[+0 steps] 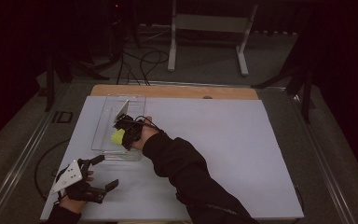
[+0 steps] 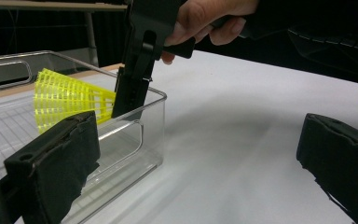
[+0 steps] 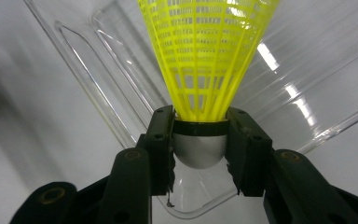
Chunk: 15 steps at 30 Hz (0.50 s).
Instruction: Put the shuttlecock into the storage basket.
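Your right gripper (image 3: 199,140) has its jaws clamped on the yellow shuttlecock (image 3: 205,56) over the clear bin (image 1: 106,122); your left gripper (image 1: 103,171), jaws wide apart, rests near the worktop (image 1: 223,154) edge.

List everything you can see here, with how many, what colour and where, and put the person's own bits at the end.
shuttlecock: one, yellow mesh skirt with a pale rounded base, gripped at its base and held over the bin
bin: one, clear plastic, left half of the white surface, toward the far edge
table: one, white top with a wooden strip along the far edge
white frame: one, on the grey floor beyond the table
cables: several, black, on the floor beyond the table
right gripper: one, black, over the bin, shut on the shuttlecock
left gripper: one, black with a grey plate, near left corner, jaws apart
sleeve: one, dark, right forearm reaching over the table
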Each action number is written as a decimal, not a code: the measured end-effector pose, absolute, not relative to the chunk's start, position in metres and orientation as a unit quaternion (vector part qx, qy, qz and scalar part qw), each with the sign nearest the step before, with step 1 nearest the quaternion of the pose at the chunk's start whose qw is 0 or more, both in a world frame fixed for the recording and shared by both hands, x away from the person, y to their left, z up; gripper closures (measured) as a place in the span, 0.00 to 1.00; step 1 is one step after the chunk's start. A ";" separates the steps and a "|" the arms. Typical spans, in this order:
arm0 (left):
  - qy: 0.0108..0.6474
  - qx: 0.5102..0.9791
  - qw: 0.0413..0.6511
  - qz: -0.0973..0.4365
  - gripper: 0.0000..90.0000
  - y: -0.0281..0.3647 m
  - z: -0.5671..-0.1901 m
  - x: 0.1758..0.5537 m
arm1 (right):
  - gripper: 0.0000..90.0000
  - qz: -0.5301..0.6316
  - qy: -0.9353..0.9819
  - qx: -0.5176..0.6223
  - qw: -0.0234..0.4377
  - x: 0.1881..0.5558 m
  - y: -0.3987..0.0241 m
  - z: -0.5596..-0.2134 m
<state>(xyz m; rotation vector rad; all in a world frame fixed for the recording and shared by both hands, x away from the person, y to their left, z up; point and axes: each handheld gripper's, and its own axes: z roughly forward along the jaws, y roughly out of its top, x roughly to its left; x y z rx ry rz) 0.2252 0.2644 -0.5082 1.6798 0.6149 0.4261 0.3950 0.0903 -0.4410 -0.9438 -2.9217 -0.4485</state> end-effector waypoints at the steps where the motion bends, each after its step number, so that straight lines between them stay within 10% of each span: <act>1: 0.266 0.726 0.606 0.184 0.00 0.264 -0.508 0.225 | 0.67 -0.146 -0.941 -0.305 0.022 0.395 0.089 -0.440; 15: 0.266 0.727 0.607 0.182 0.00 0.264 -0.508 0.225 | 0.16 -0.173 -0.940 -0.292 -0.026 0.390 0.088 -0.425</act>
